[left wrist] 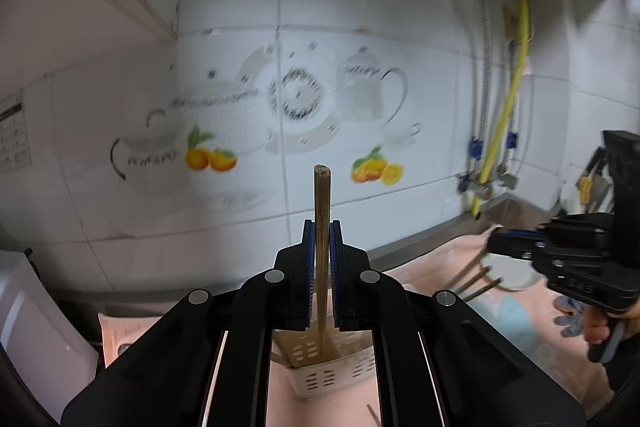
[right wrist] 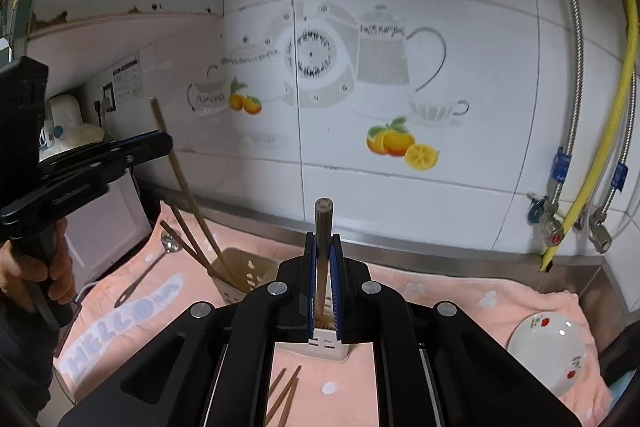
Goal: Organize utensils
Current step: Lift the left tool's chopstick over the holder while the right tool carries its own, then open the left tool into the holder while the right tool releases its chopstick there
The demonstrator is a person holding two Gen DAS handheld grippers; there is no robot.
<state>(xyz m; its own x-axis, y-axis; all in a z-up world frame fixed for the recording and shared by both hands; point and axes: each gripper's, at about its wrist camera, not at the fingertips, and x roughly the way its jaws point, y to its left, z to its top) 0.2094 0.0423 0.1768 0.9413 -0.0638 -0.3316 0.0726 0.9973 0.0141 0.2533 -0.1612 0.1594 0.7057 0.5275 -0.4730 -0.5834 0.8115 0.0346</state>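
Observation:
My left gripper (left wrist: 322,227) is shut on a wooden chopstick (left wrist: 322,211) held upright, its lower end inside the white slotted utensil holder (left wrist: 328,371). My right gripper (right wrist: 323,239) is shut on another chopstick (right wrist: 323,239), also upright, its lower end in the holder (right wrist: 240,279). In the right wrist view, two more chopsticks (right wrist: 188,239) lean in the holder's left part, and the left gripper's body (right wrist: 92,163) holds its chopstick (right wrist: 176,175) there. Loose chopsticks (right wrist: 286,395) lie on the pink towel (right wrist: 440,295) in front of the holder. A metal spoon (right wrist: 152,267) lies at the left.
A white bowl with red flowers (right wrist: 548,355) sits on the towel at the right. The tiled wall (right wrist: 360,107) stands close behind. Yellow and steel hoses with valves (right wrist: 576,203) hang at the right. White appliances (right wrist: 68,123) stand at the left.

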